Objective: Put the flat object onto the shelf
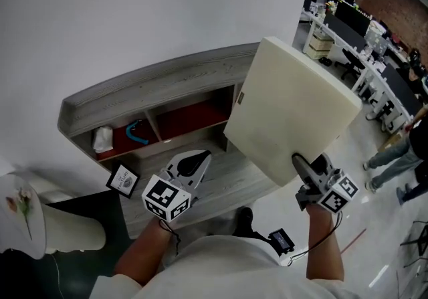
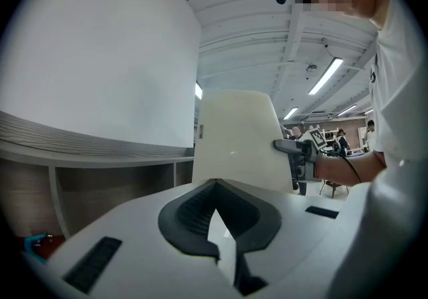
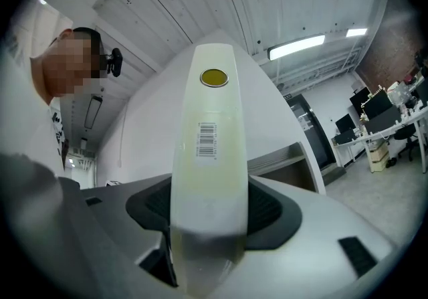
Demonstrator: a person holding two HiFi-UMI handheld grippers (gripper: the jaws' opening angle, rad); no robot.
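- Shirt (image 1: pixel 221 267) and both forearms are seen at the near edge of the head view, with one pair of tongs held out from each hand.
- Left tongs (image 1: pixel 199 159) are drawn together with nothing between them. They are held level over the near ledge of the shelf (image 1: pixel 154 83), probably kept free to steady or guide the load.
- Right tongs (image 1: pixel 301 165) are clamped on the near lower edge of the flat object (image 1: pixel 291 107), their jaws spread wide by its thickness.
- An edge grip is judged deliberate, since both broad faces are left clear for sliding in or laying down.
- The flat object is carried in the air, tilted up, at the right end of the shelf. Contact with the shelf cannot be told.
- It is noted as cream-coloured, square with rounded corners, thick and cushion-like. A small tag (image 1: pixel 240 97) is seen on its left edge.
- On the narrow edge, in the right gripper view, a barcode sticker (image 3: pixel 208 140) and a yellow round sticker (image 3: pixel 214 77) are seen.
- The red-lined left compartment is occupied by a white bundle (image 1: pixel 102 138) and a teal hook (image 1: pixel 136 132).
- The top board and the right compartment are judged the likelier places.
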